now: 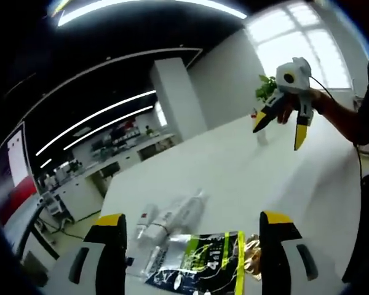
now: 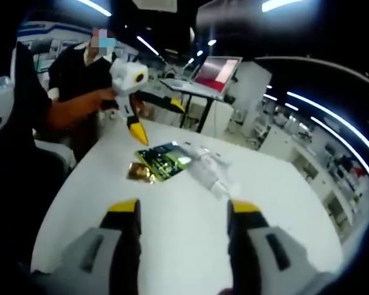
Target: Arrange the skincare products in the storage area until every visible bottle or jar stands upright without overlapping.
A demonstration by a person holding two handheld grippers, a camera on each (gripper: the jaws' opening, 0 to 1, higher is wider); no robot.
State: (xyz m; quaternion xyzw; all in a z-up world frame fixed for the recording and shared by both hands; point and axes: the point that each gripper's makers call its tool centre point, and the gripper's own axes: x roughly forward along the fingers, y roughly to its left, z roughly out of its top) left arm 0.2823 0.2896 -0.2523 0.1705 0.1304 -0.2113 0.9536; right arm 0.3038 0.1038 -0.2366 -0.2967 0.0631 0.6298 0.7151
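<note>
Skincare tubes (image 1: 172,218) lie flat beside green packet (image 1: 203,258); both tongs open.

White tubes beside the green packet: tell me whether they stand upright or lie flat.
Lying flat. The white tubes rest lengthwise on the table beside the green packet.

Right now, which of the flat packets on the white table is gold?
The small shiny gold packet, lying beside the larger dark packet with green print, on its person-facing side.

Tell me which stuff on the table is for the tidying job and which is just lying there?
For the job: white bottles lying flat; left claw, open; right claw, open.

Just lying about: dark green packet; gold wrapper; potted plant; laptop.
</note>
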